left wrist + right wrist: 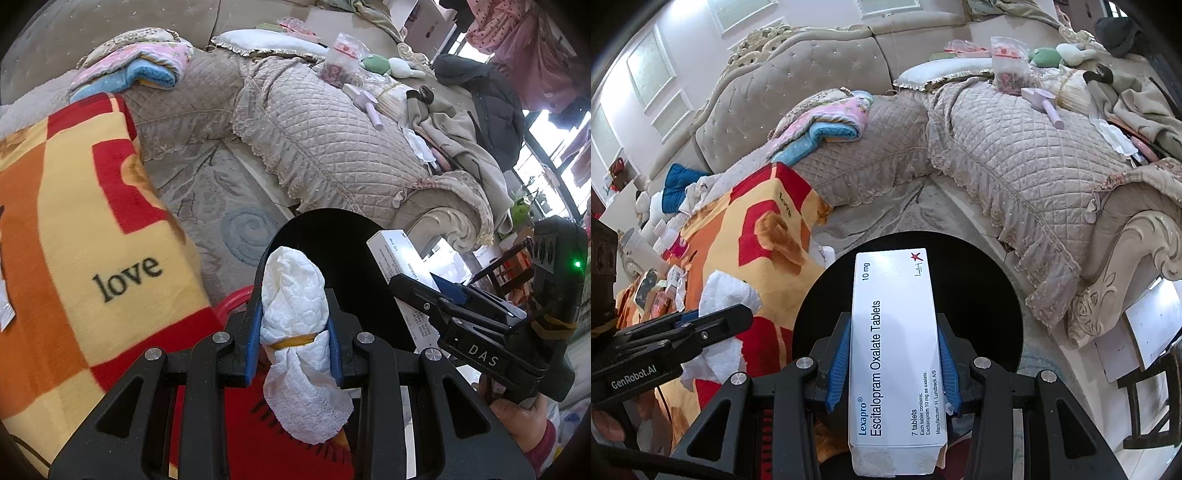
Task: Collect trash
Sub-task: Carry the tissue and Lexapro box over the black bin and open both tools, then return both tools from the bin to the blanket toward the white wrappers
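Your left gripper [293,314] is clenched on a crumpled white tissue [295,295], which stands up between the blue pads so it will not slip. Your right gripper [892,354] clamps the white tablet box [894,354] by its long sides. Both hang over the black bin [990,295], probably ready for dropping.
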`<state>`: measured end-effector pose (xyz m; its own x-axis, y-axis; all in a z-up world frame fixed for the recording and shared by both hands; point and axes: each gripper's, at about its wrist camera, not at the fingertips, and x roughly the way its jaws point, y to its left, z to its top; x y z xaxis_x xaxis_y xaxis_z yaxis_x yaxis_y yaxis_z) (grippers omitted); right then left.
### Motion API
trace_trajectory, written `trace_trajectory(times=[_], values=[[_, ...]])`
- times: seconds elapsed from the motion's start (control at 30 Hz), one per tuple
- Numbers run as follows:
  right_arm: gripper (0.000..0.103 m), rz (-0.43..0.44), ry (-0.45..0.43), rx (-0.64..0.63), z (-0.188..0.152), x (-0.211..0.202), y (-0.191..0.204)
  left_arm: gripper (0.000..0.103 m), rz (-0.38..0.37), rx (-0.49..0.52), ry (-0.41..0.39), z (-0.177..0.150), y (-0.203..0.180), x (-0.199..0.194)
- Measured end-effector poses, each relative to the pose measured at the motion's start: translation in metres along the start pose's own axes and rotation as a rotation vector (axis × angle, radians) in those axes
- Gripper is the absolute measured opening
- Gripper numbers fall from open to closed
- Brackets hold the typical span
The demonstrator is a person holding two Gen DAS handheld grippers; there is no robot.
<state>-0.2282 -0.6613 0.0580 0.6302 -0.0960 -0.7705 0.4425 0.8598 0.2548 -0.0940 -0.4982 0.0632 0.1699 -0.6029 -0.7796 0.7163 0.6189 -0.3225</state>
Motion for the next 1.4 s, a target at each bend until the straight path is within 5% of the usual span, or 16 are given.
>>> trace_trajectory(times=[0.3,0.4,0.5,0.7,1.4], values=[[0.041,-0.01,-0.01,0.017,0.006,0.002,-0.006,0.029,-0.037,-0.005,-0.016,0.002,-0.001,0.009],[0.042,-0.024,-0.026,0.021,0.008,0.002,-0.007,0.045,-0.058,-0.014,-0.016,0.002,-0.001,0.013],[0.061,-0.048,-0.043,0.029,0.01,0.002,-0.008,0.057,-0.084,-0.023,-0.029,0.002,0.0,0.012],[0.061,-0.041,-0.015,0.036,0.006,0.009,-0.006,0.058,-0.076,-0.036,-0.027,0.001,0.005,0.007],[0.067,0.04,0.043,-0.09,-0.01,0.023,0.077,0.058,0.195,-0.074,-0.099,-0.036,0.071,-0.056]])
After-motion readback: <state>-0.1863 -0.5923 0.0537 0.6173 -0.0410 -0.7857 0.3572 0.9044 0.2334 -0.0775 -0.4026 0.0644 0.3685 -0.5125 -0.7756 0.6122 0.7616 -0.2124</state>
